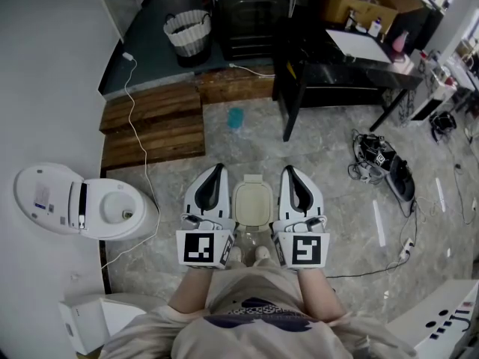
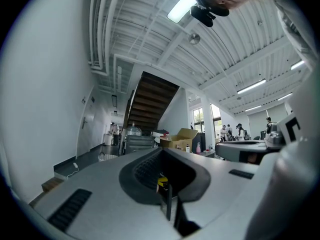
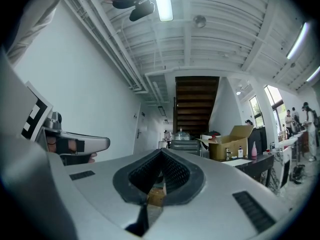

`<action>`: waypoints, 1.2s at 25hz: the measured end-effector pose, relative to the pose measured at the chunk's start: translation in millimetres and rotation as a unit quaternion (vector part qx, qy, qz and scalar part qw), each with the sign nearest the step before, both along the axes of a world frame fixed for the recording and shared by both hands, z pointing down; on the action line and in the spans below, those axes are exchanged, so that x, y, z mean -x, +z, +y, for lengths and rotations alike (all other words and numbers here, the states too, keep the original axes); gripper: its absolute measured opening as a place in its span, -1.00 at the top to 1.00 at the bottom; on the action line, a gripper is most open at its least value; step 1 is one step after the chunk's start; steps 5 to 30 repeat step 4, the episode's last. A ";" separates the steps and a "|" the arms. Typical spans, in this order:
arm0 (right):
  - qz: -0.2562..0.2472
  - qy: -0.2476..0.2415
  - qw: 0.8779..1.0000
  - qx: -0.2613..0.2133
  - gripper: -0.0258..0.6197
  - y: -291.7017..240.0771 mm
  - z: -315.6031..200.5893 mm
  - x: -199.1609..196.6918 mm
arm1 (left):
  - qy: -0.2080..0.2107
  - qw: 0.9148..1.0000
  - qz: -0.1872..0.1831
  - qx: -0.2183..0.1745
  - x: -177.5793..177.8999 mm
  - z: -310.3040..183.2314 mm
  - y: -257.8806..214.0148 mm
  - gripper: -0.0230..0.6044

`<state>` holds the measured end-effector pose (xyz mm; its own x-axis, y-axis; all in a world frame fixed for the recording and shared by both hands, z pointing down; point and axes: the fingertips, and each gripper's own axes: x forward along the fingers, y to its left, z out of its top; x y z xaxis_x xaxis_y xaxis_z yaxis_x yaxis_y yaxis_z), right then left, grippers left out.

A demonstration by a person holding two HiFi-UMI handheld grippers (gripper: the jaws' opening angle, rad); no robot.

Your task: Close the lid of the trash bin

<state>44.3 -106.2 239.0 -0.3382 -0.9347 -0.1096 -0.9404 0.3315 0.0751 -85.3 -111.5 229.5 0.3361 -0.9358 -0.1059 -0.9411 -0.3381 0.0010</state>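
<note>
Head view: holding left gripper (image 1: pixel 218 169) and right gripper (image 1: pixel 289 170) side by side, both pointing forward, well above the floor (image 1: pixel 329 223).

Left gripper view: jaws drawn together – only a thin dark slit between them, nothing in it. Touching nothing; open room beyond.

Right gripper view: same – jaws together down to a narrow seam, nothing clamped, nothing touched. Left gripper visible at that view's left edge, with fingers wrapped round its handle.

Below and between the two grippers: beige bin (image 1: pixel 251 203) standing on the floor just ahead of the feet (image 1: pixel 248 255), lid down and flat. Not touched by either gripper.

Well off to the left, by the wall: white bin (image 1: pixel 127 217) with its lid (image 1: pixel 43 195) swung fully open, label showing on the underside. Cannot tell which of the two bins is meant.

Elsewhere: white cable (image 1: pixel 137 122) running past wooden steps (image 1: pixel 153 126); wicker basket (image 1: pixel 187 30) farther back; black table (image 1: pixel 352 62) with a cardboard box (image 1: pixel 359 4) at upper right.
</note>
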 end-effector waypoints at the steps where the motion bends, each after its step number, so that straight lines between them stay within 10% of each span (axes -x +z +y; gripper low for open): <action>1: 0.001 0.000 1.000 0.000 0.92 -0.1 0.3 0.0 | 0.000 1.000 0.001 -0.001 -0.1 0.1 -0.5 0.93; 30: 0.001 -0.002 1.000 -0.003 0.92 -0.9 1.7 0.4 | 0.000 1.000 0.002 -0.004 -0.2 1.0 -1.8 0.93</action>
